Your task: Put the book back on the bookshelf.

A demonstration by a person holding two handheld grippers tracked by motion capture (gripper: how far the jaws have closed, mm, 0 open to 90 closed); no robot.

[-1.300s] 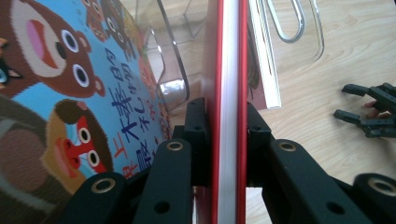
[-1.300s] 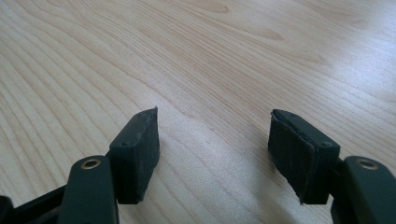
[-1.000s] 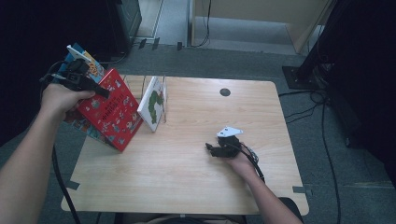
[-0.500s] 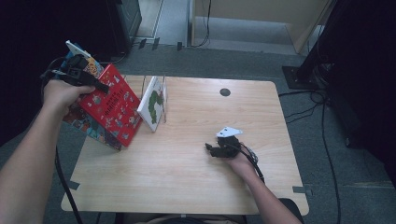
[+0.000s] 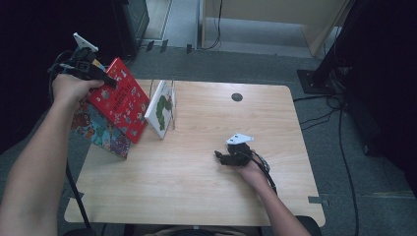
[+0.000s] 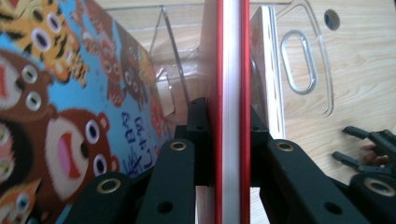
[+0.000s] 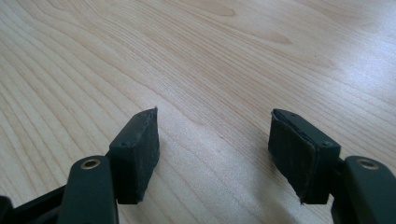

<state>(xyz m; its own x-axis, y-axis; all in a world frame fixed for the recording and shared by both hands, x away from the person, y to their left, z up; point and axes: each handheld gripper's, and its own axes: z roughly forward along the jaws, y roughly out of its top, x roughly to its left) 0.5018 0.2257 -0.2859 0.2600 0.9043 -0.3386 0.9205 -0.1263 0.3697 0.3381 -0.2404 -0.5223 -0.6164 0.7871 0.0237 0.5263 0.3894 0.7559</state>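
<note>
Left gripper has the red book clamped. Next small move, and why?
Probably swing the red book toward the clear rack and stand it beside the white book. The left gripper pinches its edge at the table's left side; the right gripper rests open on the table.

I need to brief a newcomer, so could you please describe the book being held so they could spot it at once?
At the wooden table's left edge, the left gripper is clamped on a thin red hardcover picture book, tilted. Unlike the blue animal-covered book beneath and the white book in the clear rack, it is red.
</note>
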